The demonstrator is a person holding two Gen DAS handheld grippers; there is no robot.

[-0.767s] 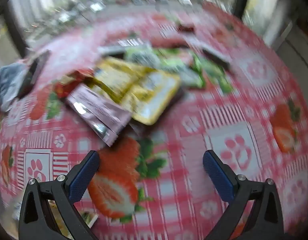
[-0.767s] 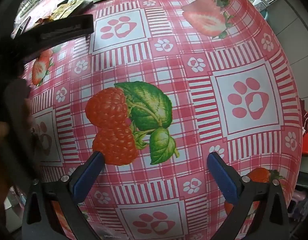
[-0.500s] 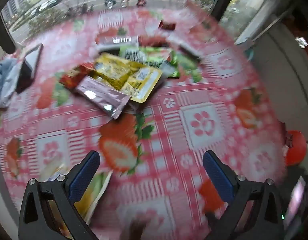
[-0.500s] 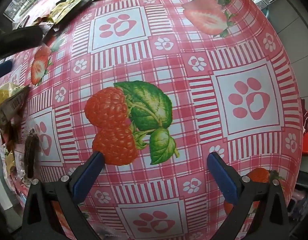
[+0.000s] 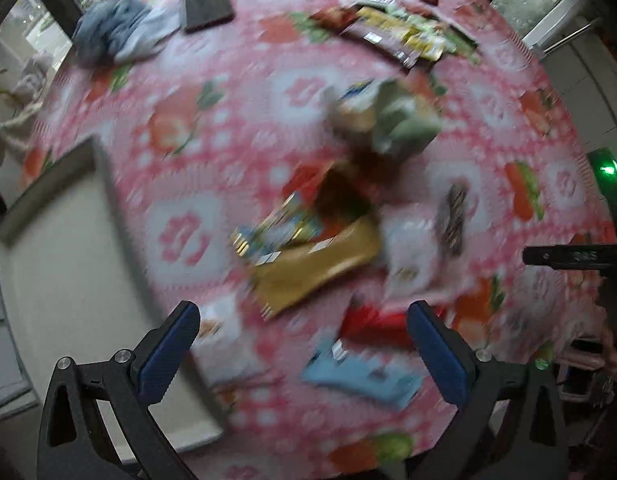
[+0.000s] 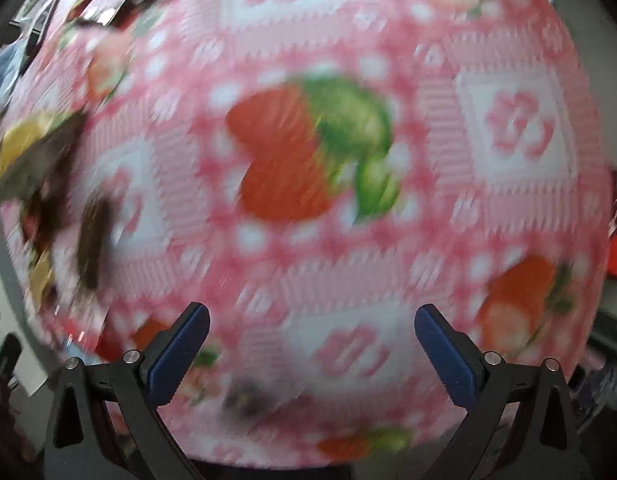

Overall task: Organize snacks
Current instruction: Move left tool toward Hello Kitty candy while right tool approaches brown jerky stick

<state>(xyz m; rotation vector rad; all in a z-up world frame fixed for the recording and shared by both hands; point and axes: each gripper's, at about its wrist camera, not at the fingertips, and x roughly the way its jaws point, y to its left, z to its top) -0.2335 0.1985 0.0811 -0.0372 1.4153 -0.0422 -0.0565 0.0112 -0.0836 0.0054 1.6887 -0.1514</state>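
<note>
Both views are blurred by motion. In the left wrist view, a loose heap of snack packets lies mid-table: a gold pouch (image 5: 312, 268), a pale green bag (image 5: 392, 120), a white packet (image 5: 412, 256), a red one (image 5: 372, 324) and a light blue one (image 5: 364, 380). A second pile of packets (image 5: 404, 32) lies at the far side. My left gripper (image 5: 300, 344) hangs above the near packets, open, nothing between its fingers. My right gripper (image 6: 312, 348) is open over bare tablecloth, with snack packets (image 6: 48, 184) at the left edge of its view.
A pale flat tray (image 5: 60, 280) sits at the left of the round table with its red-and-pink tablecloth (image 5: 188, 132). A dark phone (image 5: 206, 6) and a bundle of blue cloth (image 5: 116, 32) lie at the far left. Windows stand behind the table.
The left wrist view has swung from the far pile to a nearer heap and the tray. The right wrist view has shifted, with the strawberry print now higher and blurred. Both grippers stay open.
</note>
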